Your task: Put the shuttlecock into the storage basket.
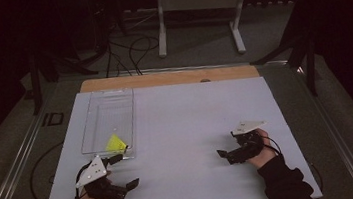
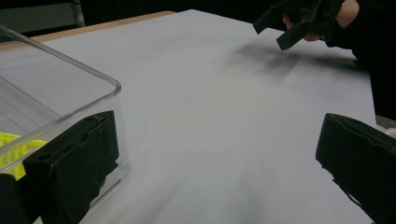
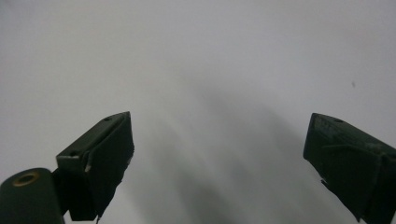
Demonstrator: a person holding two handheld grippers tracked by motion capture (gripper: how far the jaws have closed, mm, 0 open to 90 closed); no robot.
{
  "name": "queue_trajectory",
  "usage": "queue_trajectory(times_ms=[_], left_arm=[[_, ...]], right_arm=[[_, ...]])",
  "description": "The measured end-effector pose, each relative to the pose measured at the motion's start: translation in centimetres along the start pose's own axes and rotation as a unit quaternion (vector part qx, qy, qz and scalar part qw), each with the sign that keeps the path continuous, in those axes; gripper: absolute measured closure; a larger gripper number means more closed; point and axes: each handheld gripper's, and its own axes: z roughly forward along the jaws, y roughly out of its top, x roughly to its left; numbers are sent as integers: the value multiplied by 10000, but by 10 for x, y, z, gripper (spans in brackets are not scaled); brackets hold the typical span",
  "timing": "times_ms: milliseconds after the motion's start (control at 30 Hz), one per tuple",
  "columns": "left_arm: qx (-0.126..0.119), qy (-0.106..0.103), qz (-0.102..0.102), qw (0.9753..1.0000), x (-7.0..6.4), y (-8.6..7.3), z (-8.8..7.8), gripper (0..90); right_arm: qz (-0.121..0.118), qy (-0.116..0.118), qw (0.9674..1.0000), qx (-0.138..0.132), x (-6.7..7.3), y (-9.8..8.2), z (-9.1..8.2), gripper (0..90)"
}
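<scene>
The left gripper (image 1: 121, 172), jaws spread and holding nothing, sits at the near left of the white board (image 1: 188, 128) with one jaw just beside the near corner of the clear plastic tray (image 1: 96, 108), in whose near end a yellow piece (image 1: 115, 143) lies. The right gripper (image 1: 227, 144), likewise spread and empty, is well apart at the near right, with bare board between the two. The left gripper view adds the tray's rounded corner wall (image 2: 109, 86) close against its jaw; the right gripper view shows bare board (image 3: 196, 70) between its jaws.

White table (image 1: 193, 128), clear tray (image 1: 109, 120) at left
</scene>
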Motion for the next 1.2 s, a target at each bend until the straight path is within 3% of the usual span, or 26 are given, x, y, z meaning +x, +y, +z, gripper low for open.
queue_trajectory(times_ms=[267, 733, 1200], left_arm=[[20, -22, 11, 10000, 0, 0, 0, 1], [57, -61, 35, 10000, -1, 0, 1, 0], [73, -80, 42, 9999, -1, 0, 2, 1]], right_arm=[[139, -176, 9996, -182, -9, -19, -15, 85], [205, -518, 9982, -219, -16, -43, -32, 86], [222, -647, 9967, -429, -21, -59, -45, 85]])
